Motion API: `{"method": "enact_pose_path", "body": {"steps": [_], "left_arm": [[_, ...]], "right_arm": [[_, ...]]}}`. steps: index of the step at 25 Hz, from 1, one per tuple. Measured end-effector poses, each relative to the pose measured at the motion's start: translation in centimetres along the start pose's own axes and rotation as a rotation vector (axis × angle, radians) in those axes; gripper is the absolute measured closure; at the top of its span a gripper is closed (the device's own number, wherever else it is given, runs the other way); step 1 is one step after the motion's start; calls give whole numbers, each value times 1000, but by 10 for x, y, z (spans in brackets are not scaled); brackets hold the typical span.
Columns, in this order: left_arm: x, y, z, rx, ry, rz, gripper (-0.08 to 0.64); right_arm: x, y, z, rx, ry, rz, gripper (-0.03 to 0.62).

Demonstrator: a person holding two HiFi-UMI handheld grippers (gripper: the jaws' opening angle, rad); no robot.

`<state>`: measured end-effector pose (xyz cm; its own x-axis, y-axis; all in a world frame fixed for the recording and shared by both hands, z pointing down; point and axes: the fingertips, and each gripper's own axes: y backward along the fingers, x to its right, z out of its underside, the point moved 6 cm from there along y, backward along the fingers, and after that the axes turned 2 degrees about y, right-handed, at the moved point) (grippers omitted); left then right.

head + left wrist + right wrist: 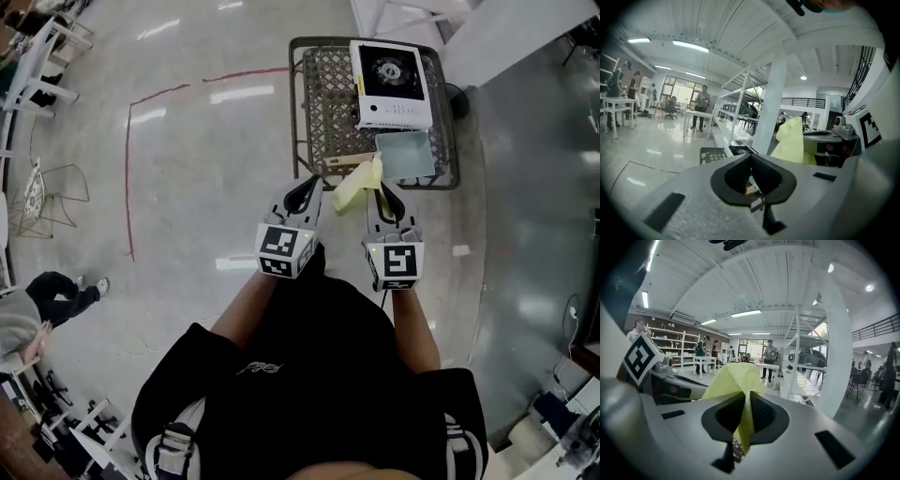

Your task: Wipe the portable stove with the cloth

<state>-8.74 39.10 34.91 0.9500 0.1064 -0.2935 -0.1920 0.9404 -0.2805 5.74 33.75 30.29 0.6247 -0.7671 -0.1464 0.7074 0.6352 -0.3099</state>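
I have the portable stove [391, 82] on the far right part of the mesh table [323, 103], with a flat sheet [406, 155] just nearer me on it. At the table's near edge the cloth [359, 186] sits in my right gripper [382, 190]; my left gripper [307, 186] is further left.

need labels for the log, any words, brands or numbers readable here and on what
None can be read.
portable stove: front-panel marks too small.
black top: white script logo, blurred.
marker cubes: square patterns, no letters.
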Motion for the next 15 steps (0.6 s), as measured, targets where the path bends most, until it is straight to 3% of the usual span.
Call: {"method": "enact_pose_path", "body": {"steps": [8, 15], "left_arm": [[-38, -44, -20, -15, 15, 68, 543], [-50, -88, -11, -67, 44, 69, 543]], "right_arm": [[17, -53, -10, -55, 32, 30, 575], [59, -87, 4, -125, 22, 57, 575]]}}
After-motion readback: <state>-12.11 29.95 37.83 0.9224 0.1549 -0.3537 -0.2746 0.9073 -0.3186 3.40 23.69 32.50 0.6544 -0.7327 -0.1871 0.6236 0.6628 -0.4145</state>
